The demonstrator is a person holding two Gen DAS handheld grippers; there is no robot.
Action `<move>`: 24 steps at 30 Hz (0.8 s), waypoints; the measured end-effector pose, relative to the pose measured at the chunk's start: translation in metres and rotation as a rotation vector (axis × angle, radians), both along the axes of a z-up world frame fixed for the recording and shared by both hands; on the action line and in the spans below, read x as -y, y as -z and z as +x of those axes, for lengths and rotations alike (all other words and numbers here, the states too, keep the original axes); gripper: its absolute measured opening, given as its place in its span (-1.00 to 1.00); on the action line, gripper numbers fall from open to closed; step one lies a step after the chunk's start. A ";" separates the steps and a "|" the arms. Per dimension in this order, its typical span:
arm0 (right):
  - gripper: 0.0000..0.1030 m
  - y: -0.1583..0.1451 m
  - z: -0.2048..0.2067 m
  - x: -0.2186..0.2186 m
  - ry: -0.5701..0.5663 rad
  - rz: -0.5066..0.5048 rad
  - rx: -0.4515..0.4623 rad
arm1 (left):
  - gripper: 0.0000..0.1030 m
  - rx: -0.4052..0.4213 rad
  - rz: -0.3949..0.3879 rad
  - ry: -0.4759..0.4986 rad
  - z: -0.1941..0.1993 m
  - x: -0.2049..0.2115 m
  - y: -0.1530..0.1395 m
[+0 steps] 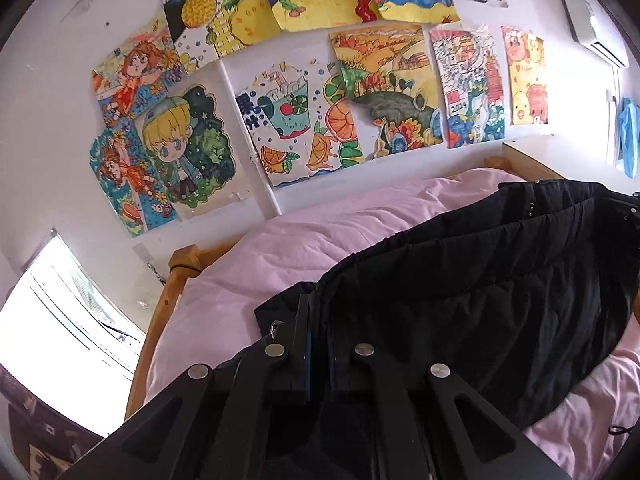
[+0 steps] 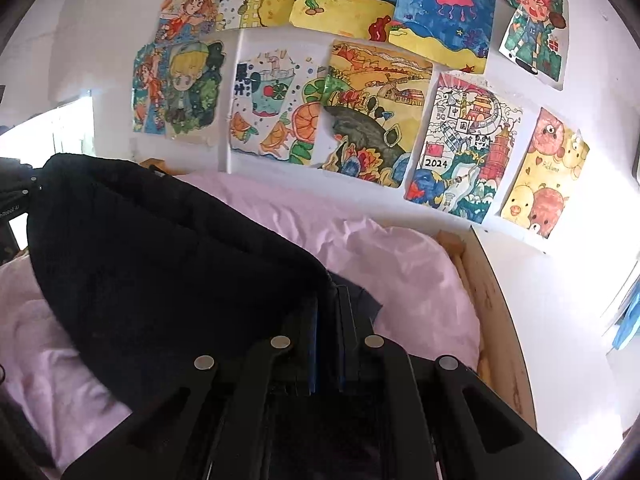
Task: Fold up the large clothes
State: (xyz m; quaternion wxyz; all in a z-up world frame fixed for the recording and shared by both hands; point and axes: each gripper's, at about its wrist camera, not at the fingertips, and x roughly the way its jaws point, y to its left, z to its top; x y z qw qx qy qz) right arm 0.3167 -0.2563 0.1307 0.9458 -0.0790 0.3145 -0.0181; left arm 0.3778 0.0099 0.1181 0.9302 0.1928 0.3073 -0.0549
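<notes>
the left gripper (image 1: 318,316) and right gripper (image 2: 328,300) are each clamped on an edge of the black coat (image 1: 480,280), which hangs stretched between them above the pink quilt (image 1: 320,232). beyond the bed, drawings (image 2: 376,112) cover the white wall.

The number "2024" stands on a small white panel in the tower-and-dragon drawing (image 2: 460,144) taped to the wall (image 2: 100,40); its Chinese characters are unclear.

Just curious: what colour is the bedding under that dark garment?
Pale pink bedding, plain and unpatterned, under the black garment; the right wrist view shows it best.
</notes>
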 end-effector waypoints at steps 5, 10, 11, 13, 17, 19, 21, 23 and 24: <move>-0.86 0.028 0.041 0.007 0.020 0.032 0.017 | -0.88 -0.029 -0.006 -0.013 0.046 0.005 0.029; -0.86 0.069 0.082 0.014 0.050 0.086 -0.022 | -0.88 -0.080 0.012 -0.032 0.087 0.013 0.066; -0.86 0.078 0.089 0.016 0.056 0.091 -0.036 | -0.88 -0.093 0.016 -0.037 0.094 0.014 0.073; -0.86 0.092 0.099 0.018 0.068 0.097 -0.053 | -0.87 -0.115 0.025 -0.045 0.107 0.016 0.086; -0.86 0.114 0.116 0.015 0.083 0.076 -0.080 | -0.87 -0.143 0.039 -0.061 0.125 0.019 0.106; -0.86 0.121 0.121 0.011 0.084 0.042 -0.077 | -0.87 -0.148 0.036 -0.067 0.130 0.019 0.113; -0.86 0.126 0.125 0.007 0.084 0.007 -0.068 | -0.87 -0.147 0.024 -0.075 0.135 0.019 0.120; -0.86 0.128 0.130 0.006 0.086 -0.020 -0.056 | -0.87 -0.147 0.013 -0.082 0.139 0.017 0.127; -0.86 0.128 0.133 0.006 0.090 -0.031 -0.050 | -0.87 -0.148 0.007 -0.088 0.141 0.017 0.132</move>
